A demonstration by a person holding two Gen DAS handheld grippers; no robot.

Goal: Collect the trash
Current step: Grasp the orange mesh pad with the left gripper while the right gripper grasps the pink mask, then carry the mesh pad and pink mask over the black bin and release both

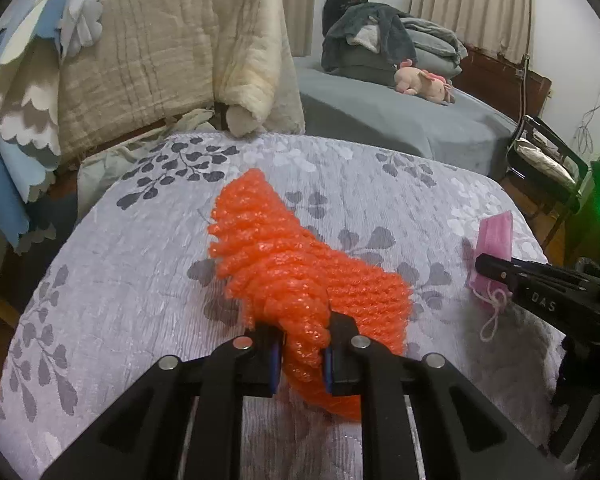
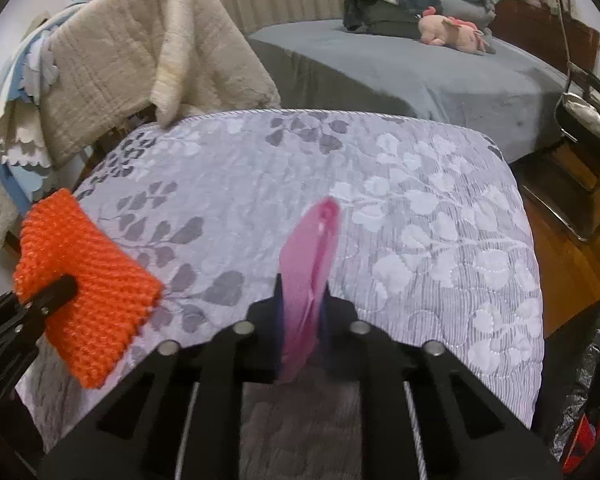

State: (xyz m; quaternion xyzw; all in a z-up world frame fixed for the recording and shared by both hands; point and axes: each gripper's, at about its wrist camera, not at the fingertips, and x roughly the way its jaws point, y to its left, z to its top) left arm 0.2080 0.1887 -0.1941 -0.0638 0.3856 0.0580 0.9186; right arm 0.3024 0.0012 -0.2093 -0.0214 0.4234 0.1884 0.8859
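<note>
My left gripper (image 1: 302, 344) is shut on an orange foam net wrap (image 1: 284, 256), held just above the lilac leaf-patterned mattress (image 1: 140, 264). The wrap also shows at the left of the right wrist view (image 2: 88, 292) with the left gripper (image 2: 56, 292) clamped on it. My right gripper (image 2: 302, 300) is shut on a pink face mask (image 2: 308, 268), held edge-on over the mattress (image 2: 420, 216). In the left wrist view the mask (image 1: 494, 240) and right gripper (image 1: 500, 276) sit at the right, a white ear loop hanging down.
A chair draped with a beige quilt (image 1: 160, 52) and blue-white cloth (image 1: 16, 80) stands behind the mattress. A grey bed (image 1: 400, 116) with folded blankets and a pink plush (image 1: 420, 80) lies beyond. A black metal chair (image 2: 588, 152) stands right, a black bag (image 2: 584, 400) at lower right.
</note>
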